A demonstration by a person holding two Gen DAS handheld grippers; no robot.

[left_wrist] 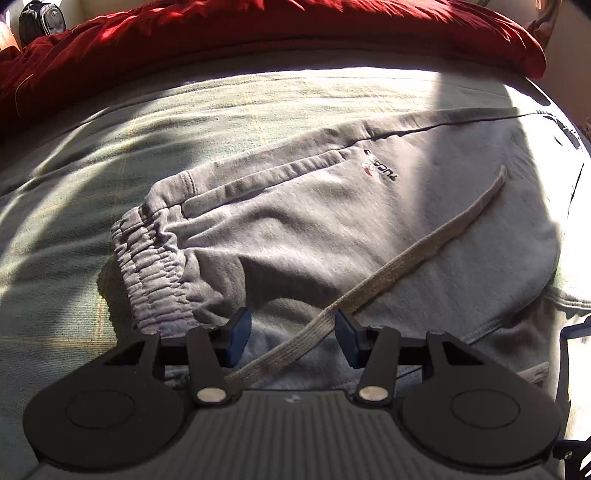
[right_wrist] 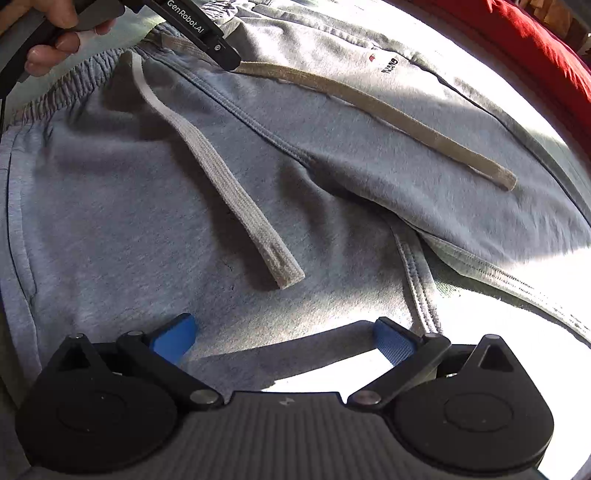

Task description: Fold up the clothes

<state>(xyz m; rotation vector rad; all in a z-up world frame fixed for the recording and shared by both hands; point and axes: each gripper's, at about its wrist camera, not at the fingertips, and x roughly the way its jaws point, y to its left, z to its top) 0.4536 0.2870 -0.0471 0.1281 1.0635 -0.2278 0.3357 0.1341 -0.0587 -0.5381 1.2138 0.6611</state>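
Observation:
Grey sweatpants (left_wrist: pixel 332 240) lie flat on the bed, their elastic waistband (left_wrist: pixel 155 273) bunched at the left and a small logo (left_wrist: pixel 380 170) near a pocket. My left gripper (left_wrist: pixel 293 338) is open low over the waist area, and the beige drawstring (left_wrist: pixel 424 243) runs loosely between its blue pads without being pinched. My right gripper (right_wrist: pixel 284 341) is open above the grey fabric (right_wrist: pixel 129 221), holding nothing. A white drawstring (right_wrist: pixel 221 173) ends just ahead of it. The beige drawstring (right_wrist: pixel 369 99) lies further off.
A green checked bedsheet (left_wrist: pixel 92 166) lies under the pants. A red blanket (left_wrist: pixel 258 29) is heaped along the far edge, with a black bag (left_wrist: pixel 40 18) behind it. A hand (right_wrist: pixel 55 40) holds the left gripper's black housing (right_wrist: pixel 192 29) at the upper left.

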